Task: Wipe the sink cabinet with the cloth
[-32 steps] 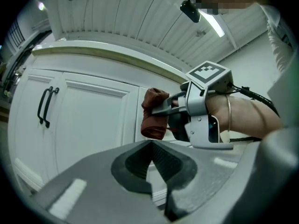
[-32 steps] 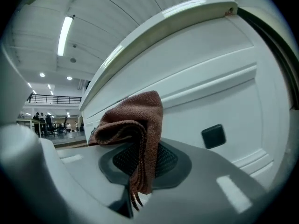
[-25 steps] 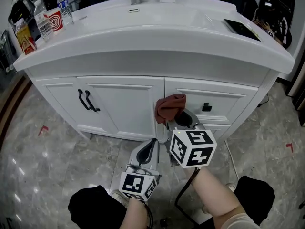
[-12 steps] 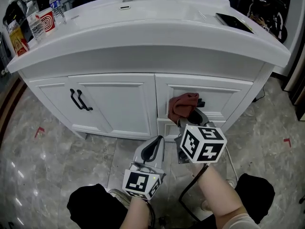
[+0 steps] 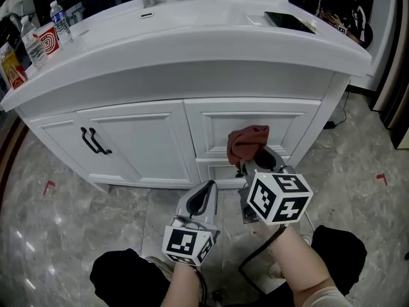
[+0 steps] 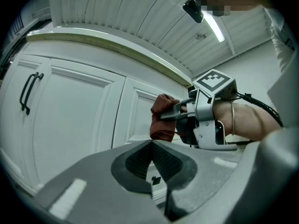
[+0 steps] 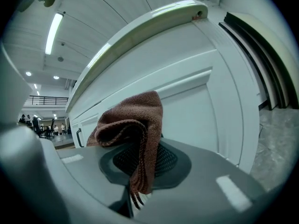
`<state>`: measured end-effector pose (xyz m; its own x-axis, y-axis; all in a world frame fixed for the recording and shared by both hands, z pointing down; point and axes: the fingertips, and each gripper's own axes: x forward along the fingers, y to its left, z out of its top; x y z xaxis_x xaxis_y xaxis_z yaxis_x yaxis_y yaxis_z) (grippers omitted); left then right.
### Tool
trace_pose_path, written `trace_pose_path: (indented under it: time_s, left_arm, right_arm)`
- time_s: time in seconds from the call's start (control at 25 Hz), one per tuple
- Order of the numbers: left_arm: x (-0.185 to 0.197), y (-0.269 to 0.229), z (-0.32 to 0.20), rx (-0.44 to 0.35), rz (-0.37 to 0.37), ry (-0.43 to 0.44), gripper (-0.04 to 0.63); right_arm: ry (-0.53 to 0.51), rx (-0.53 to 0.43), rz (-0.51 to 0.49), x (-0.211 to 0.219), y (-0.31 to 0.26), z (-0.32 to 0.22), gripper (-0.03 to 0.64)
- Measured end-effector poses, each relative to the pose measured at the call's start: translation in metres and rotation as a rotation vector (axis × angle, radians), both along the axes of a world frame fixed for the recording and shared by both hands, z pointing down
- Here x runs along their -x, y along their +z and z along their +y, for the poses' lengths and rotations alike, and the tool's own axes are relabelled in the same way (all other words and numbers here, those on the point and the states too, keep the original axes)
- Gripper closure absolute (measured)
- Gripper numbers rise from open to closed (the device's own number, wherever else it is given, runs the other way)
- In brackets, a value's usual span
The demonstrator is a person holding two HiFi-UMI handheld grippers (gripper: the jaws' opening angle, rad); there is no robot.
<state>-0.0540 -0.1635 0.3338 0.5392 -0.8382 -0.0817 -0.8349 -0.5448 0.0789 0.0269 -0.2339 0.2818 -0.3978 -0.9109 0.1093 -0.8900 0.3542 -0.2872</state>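
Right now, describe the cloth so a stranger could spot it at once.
Start at the white sink cabinet and go to its right-hand drawer fronts. There a bunched reddish-brown cloth is clamped in the right gripper, the only coloured thing against all that white.

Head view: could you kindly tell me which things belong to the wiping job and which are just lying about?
Job in hand:
cloth, held by the right gripper
sink cabinet

Lying about:
water bottles
red cup
dark flat device on the counter
left gripper, shut and empty
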Motion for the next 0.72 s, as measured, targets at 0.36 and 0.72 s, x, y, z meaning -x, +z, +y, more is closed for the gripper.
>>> trace_pose_path:
  time_s: [0.36, 0.72]
  left_arm:
    - [-0.031, 0.004, 0.003, -0.006, -0.041, 0.057, 0.595]
    - [-0.041, 0.010, -0.003, 0.010, -0.052, 0.059, 0.595]
  right_arm:
    - [0.101, 0.014, -0.019, -0.051, 0.004, -0.005, 0.540]
    - [0.130, 0.010, -0.012, -0.073, 0.008, -0.014, 0.538]
